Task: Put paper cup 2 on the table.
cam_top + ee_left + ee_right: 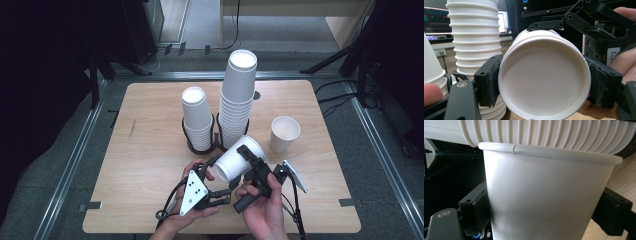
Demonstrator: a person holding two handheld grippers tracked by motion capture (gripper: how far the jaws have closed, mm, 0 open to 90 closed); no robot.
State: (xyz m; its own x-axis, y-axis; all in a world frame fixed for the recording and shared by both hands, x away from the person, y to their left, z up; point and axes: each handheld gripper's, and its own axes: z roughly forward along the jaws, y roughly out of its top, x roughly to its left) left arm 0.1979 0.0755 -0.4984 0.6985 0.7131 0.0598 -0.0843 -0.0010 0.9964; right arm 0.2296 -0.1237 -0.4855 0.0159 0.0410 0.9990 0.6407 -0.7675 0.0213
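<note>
A plain white paper cup (239, 157) with a rolled rim and recessed base lies tilted on its side above the bench (150, 160), in front of two cup stacks (235, 100). The left hand-held gripper (226, 183) is clamped on its base end; the right hand-held gripper (250, 156) grasps its wall near the rim. No writing shows on the cup.

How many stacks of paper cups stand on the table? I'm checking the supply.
2. The short stack stands in the left ring of the black holder; the tall stack stands in its right ring. Nothing seems hidden behind them.
</note>
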